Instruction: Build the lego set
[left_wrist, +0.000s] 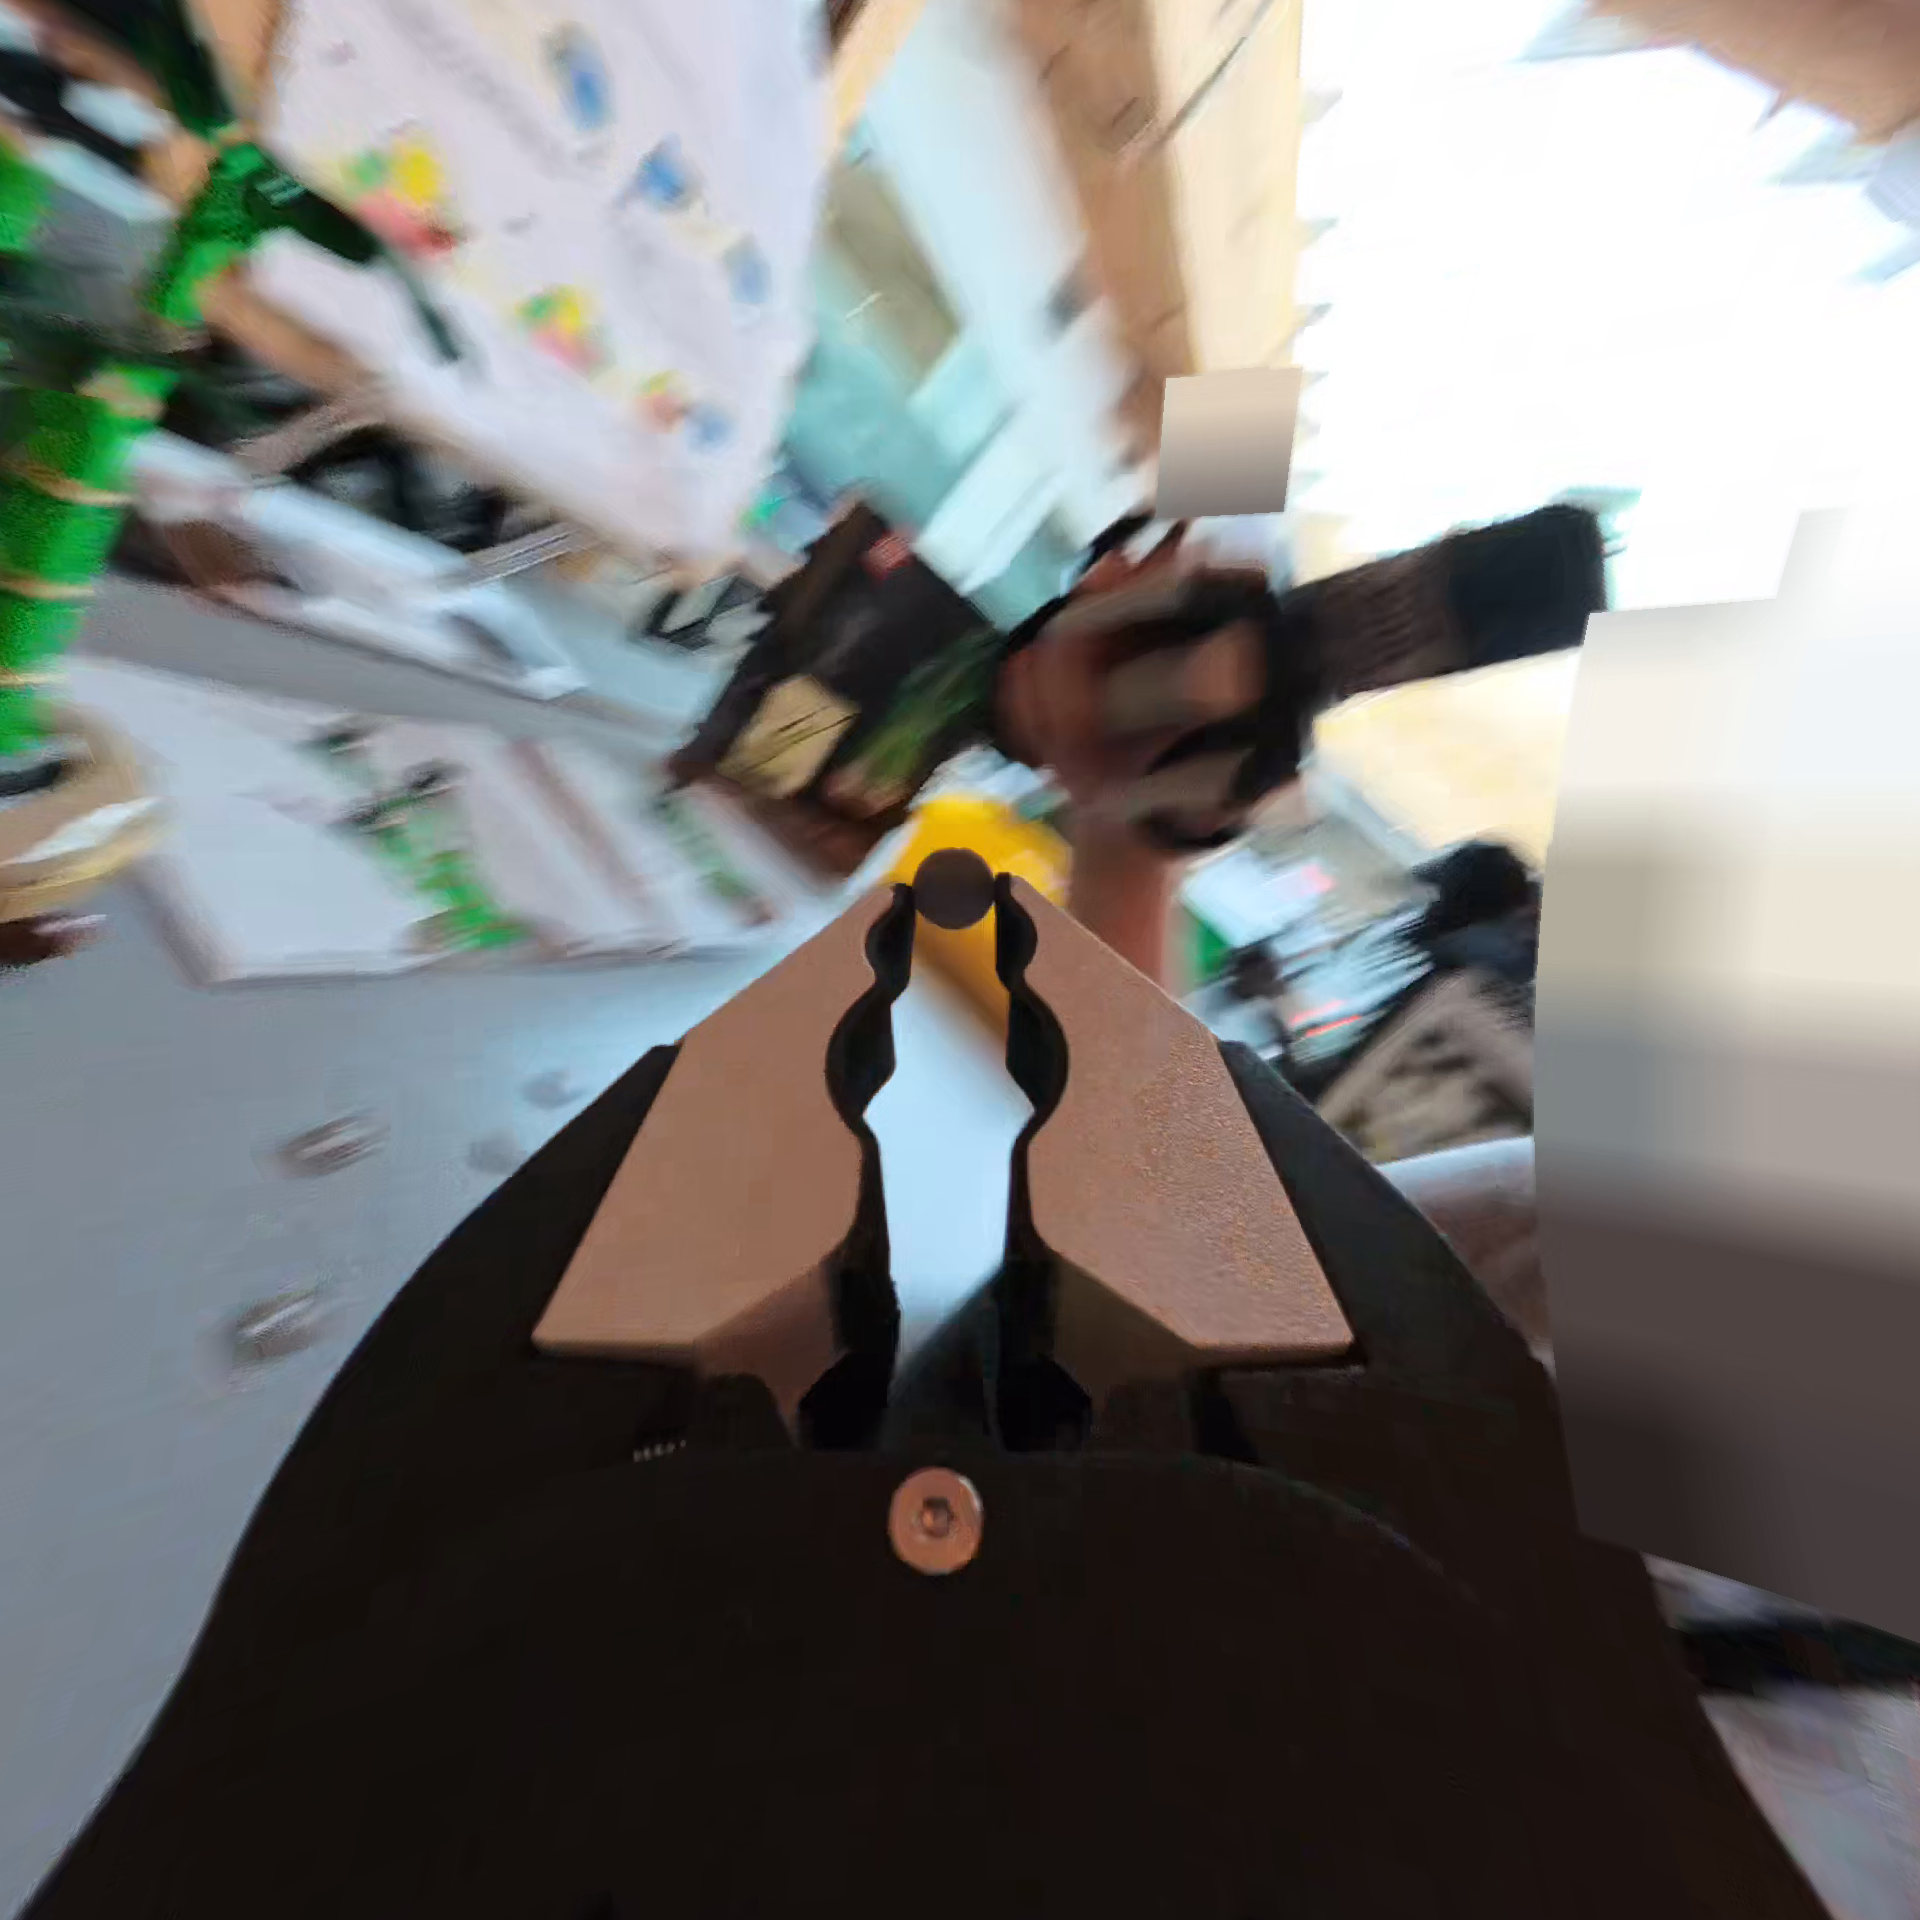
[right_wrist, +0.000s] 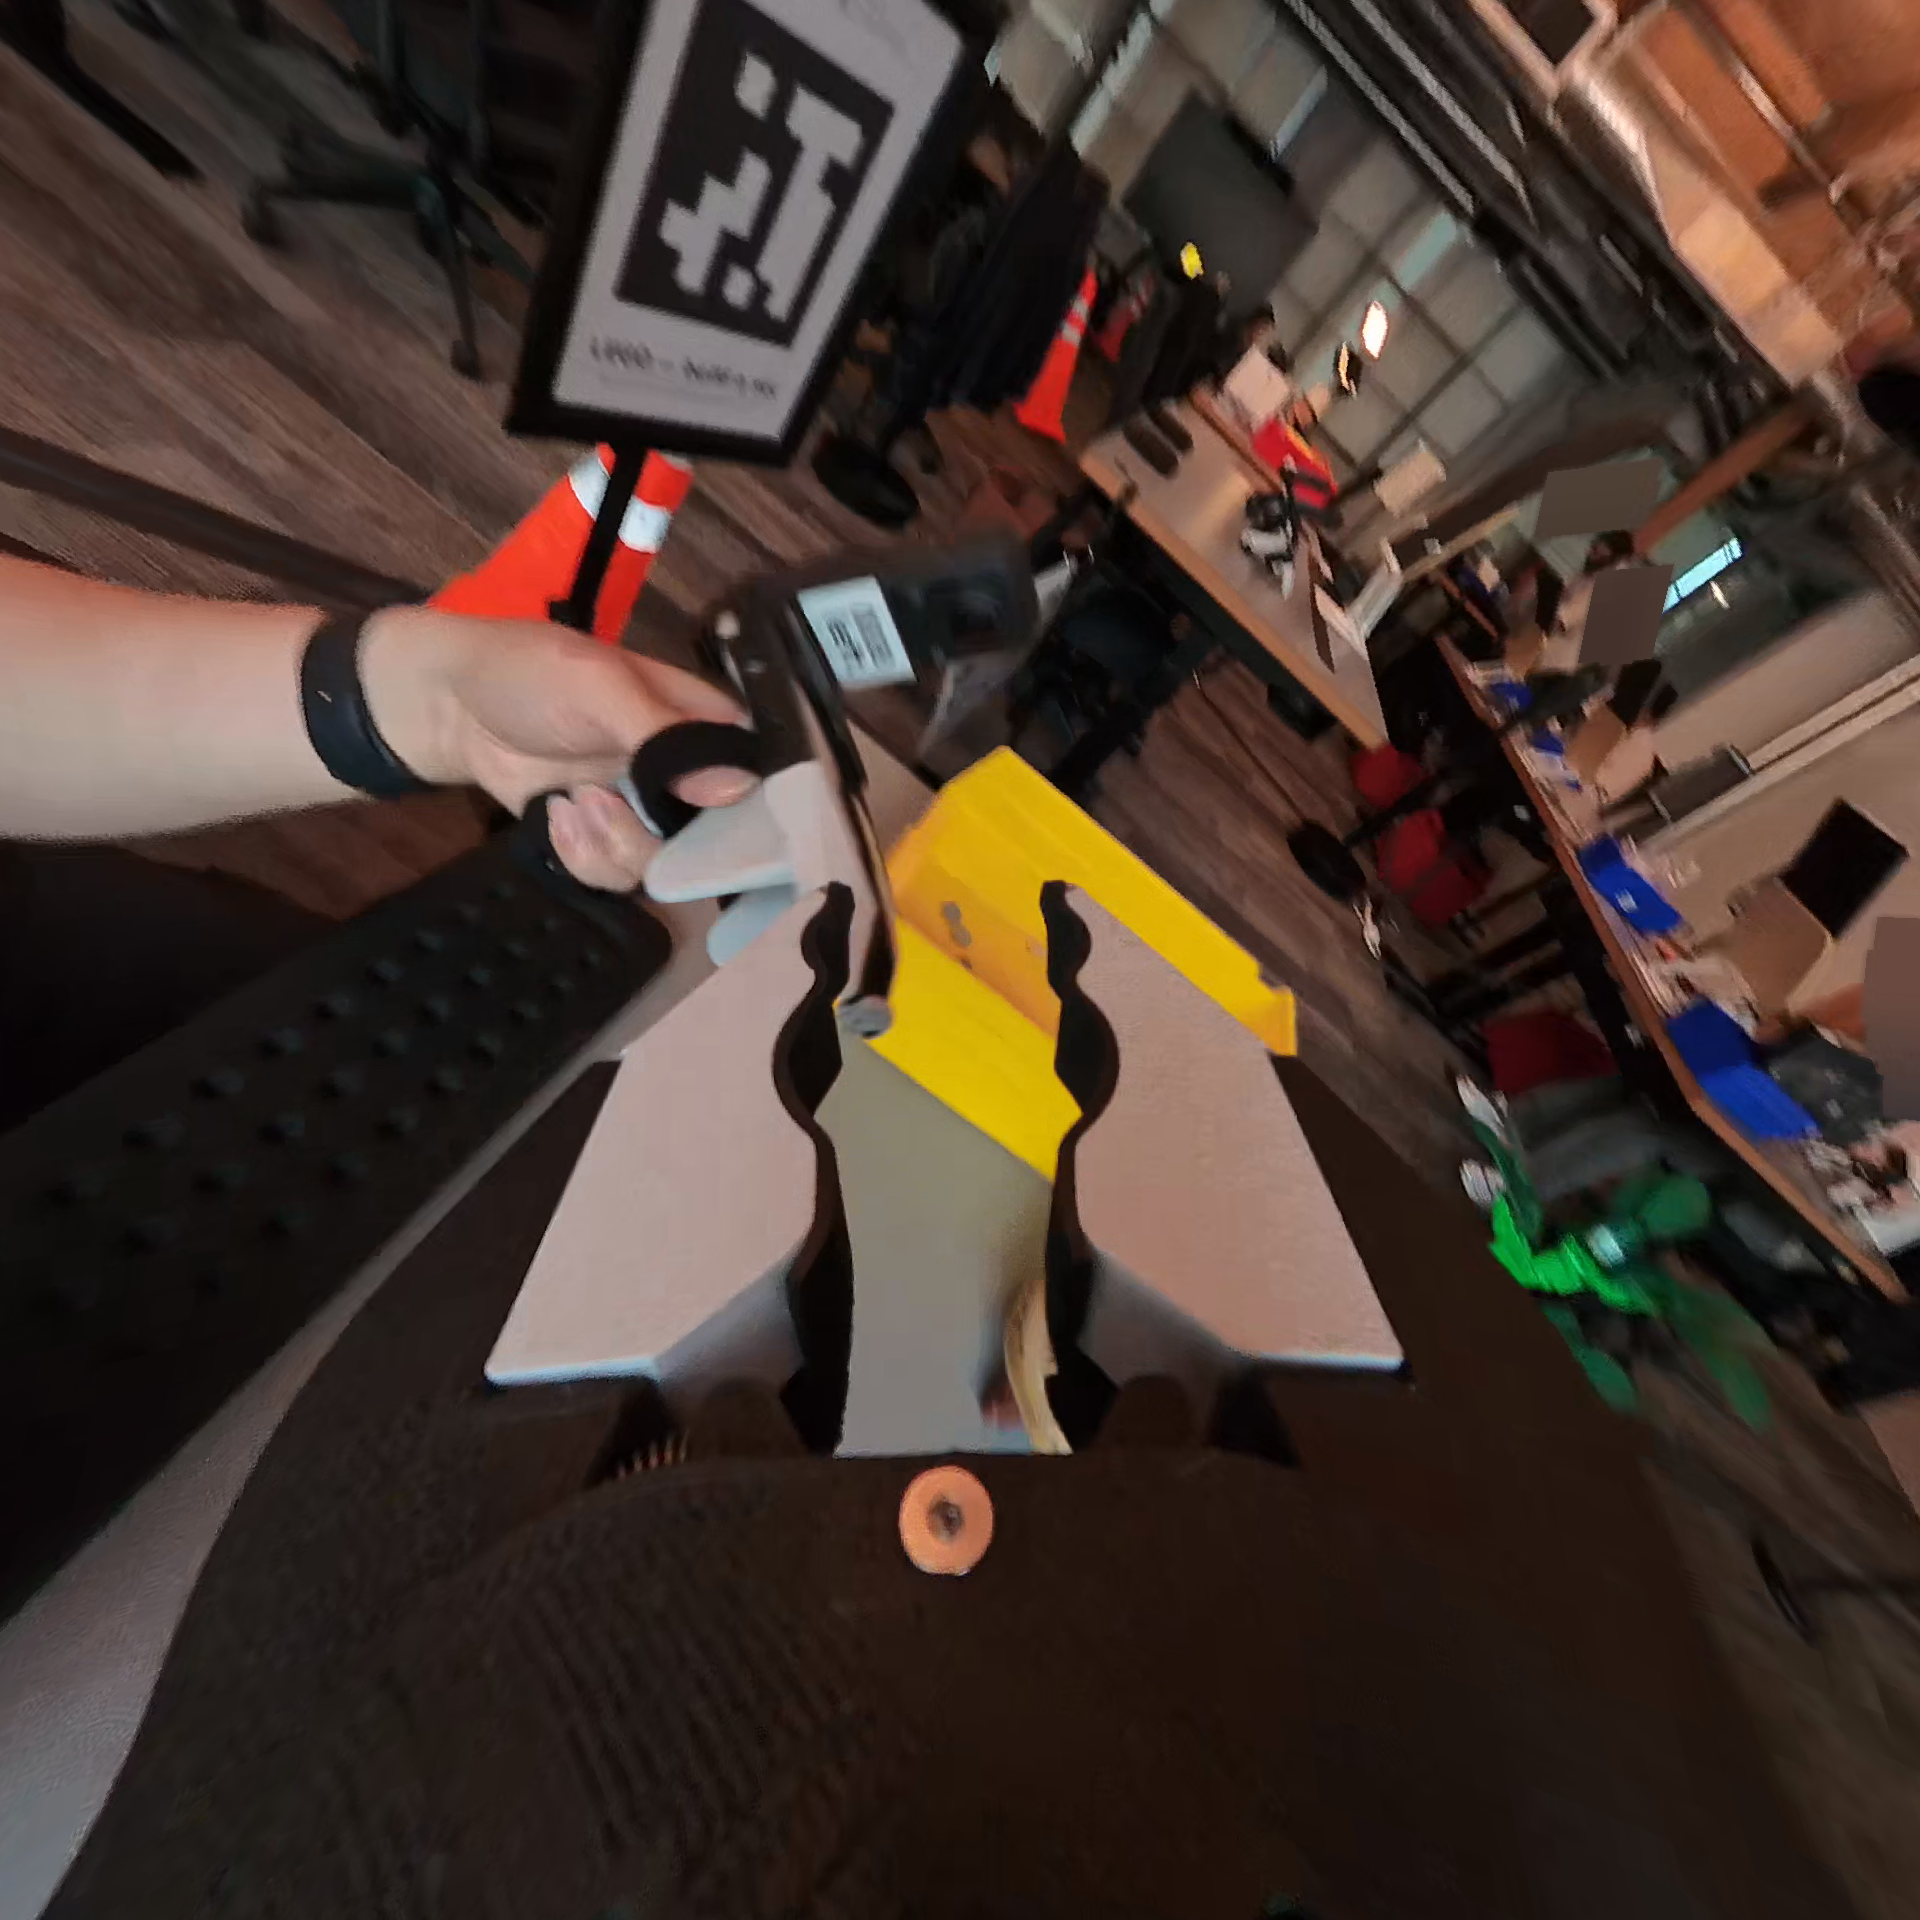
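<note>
My left gripper (left_wrist: 953, 904) is shut on a small grey round piece (left_wrist: 953, 886), pinched at the fingertips. A yellow stepped part (left_wrist: 987, 831) lies just behind it. In the right wrist view, a hand (right_wrist: 540, 717) holds the left gripper (right_wrist: 873, 982), and its tip with the grey round piece (right_wrist: 865, 1016) touches the yellow part (right_wrist: 987, 935). My right gripper (right_wrist: 943, 902) is open and empty, with its fingers on either side of that spot. The left wrist view is heavily blurred.
A black studded baseplate (right_wrist: 260, 1091) lies at the left on the grey table (right_wrist: 935, 1195). A green lego model (right_wrist: 1600, 1268) stands at the right and also shows in the left wrist view (left_wrist: 62, 499). Instruction pages (left_wrist: 520, 260) lie beyond. A marker sign (right_wrist: 727, 208) and orange cone (right_wrist: 551, 551) stand behind. Left tips to right tips: about 6 centimeters.
</note>
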